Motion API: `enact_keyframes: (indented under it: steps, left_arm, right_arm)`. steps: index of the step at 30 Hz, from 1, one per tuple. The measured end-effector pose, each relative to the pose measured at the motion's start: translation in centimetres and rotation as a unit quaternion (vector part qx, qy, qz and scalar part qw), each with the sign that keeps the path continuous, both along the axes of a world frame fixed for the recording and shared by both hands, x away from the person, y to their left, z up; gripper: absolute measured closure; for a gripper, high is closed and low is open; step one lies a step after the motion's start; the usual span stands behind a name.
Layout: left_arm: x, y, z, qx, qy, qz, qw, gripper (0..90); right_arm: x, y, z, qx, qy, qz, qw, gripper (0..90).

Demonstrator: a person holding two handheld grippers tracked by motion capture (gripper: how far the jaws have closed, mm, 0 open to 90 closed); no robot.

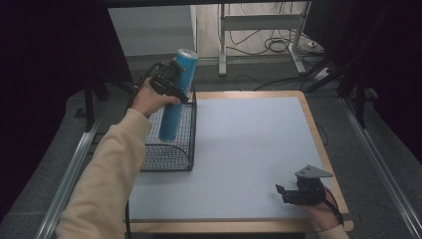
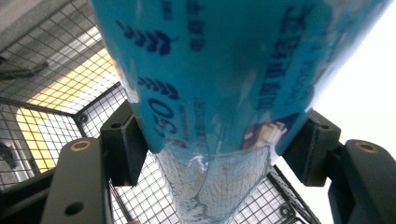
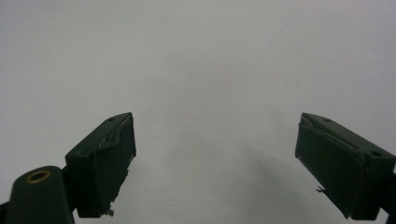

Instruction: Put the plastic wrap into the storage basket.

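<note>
High view is showing a person at a grey-topped table [image 1: 249, 149], working a hand-held claw in each hand. Left gripper [image 1: 171, 82] is clamping a tall blue tube [image 1: 177, 94] partway up, holding it nearly upright over the black wire basket [image 1: 169, 159] at the table's left edge, its lower end hanging inside the basket walls. Left gripper view is showing the glossy blue tube [image 2: 224, 84] pinched between both jaws, mesh beneath. Right gripper [image 1: 301, 191] is resting near the table's front right corner, jaws spread wide around nothing. The slick, rounded wrapper could be slipping through the pads, and the tube's lower end could be catching the basket wall and tipping it.
</note>
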State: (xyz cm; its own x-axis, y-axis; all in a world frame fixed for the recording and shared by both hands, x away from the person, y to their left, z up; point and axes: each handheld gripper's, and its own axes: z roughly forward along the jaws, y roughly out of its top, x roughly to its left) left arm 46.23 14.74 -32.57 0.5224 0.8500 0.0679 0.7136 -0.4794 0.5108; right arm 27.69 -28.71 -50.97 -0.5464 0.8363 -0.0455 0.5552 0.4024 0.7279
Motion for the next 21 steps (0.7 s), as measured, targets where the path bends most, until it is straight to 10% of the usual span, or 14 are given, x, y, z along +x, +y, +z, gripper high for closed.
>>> enact_keyframes:
  steps: [21]
  left_arm:
    - [2.0,0.8,-3.9,0.026,0.034,0.02,0.9989,31.8]
  right_arm:
    - [0.1,-0.1,-0.1,0.001,0.003,-0.004,1.0,12.7]
